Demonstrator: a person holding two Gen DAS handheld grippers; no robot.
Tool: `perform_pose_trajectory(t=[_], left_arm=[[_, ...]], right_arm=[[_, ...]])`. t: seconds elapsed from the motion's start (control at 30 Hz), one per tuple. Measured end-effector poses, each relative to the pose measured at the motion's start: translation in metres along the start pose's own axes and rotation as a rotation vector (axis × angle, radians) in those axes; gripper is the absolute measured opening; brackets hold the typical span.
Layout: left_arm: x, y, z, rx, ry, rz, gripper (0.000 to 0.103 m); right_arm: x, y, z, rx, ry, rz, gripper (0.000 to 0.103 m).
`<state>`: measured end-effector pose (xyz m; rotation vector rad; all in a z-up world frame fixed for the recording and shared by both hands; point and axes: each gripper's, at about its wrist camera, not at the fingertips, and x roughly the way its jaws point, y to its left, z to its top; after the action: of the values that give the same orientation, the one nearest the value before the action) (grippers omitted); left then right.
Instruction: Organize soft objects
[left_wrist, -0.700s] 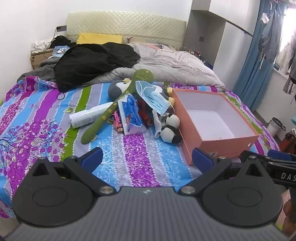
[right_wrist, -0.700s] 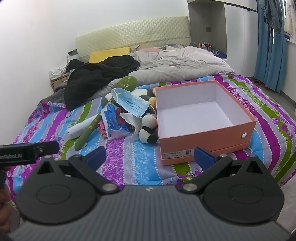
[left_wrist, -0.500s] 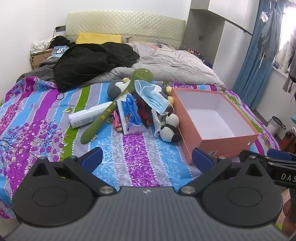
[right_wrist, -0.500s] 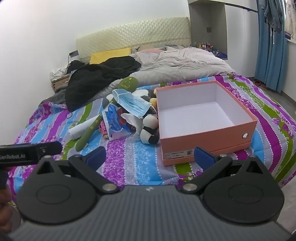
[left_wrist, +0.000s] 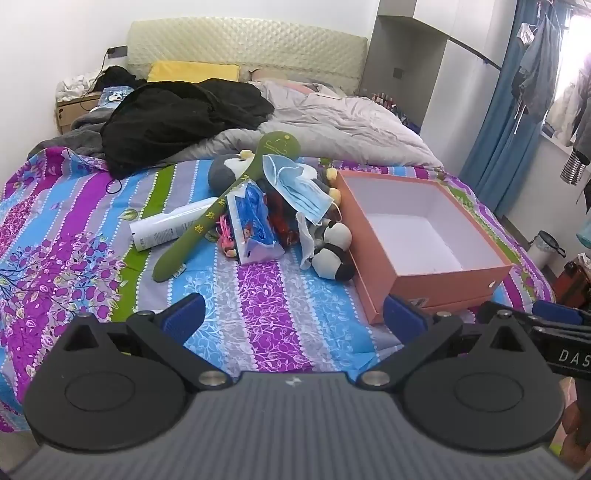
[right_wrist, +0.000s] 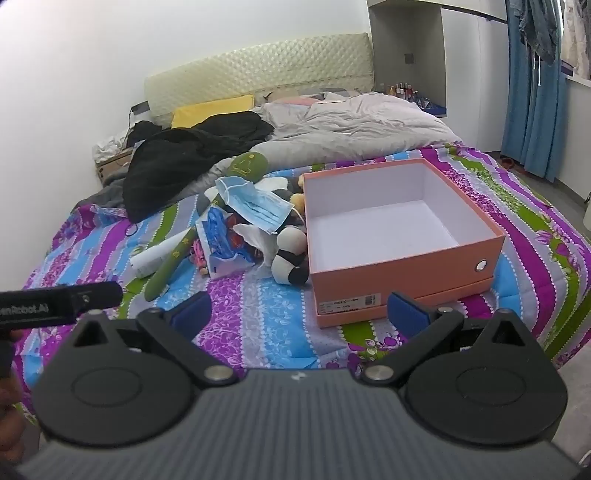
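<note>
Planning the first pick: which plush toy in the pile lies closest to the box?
The panda plush, black and white, lying against the orange box; the grey penguin plush sits farther back.

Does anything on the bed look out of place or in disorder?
Yes. The blue face mask, panda plush and green plush stick lie heaped beside the orange box, which holds nothing.

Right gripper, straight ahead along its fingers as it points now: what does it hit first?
Likely the orange box: its near wall sits just beyond the open right gripper, slightly right of centre. The striped bedspread lies below that line. Depth is unclear.
</note>
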<state>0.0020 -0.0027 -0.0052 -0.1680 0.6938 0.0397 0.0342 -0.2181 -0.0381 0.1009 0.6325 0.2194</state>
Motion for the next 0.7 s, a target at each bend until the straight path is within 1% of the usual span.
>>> perform_pose_trajectory(t=[0.7], left_arm=[[-0.0003,0.0026,-0.0011,-0.008,0.0,0.007,0.103]], right_arm=[[0.0015,-0.001,-0.0024,0.009,0.007,-0.008,0.103]])
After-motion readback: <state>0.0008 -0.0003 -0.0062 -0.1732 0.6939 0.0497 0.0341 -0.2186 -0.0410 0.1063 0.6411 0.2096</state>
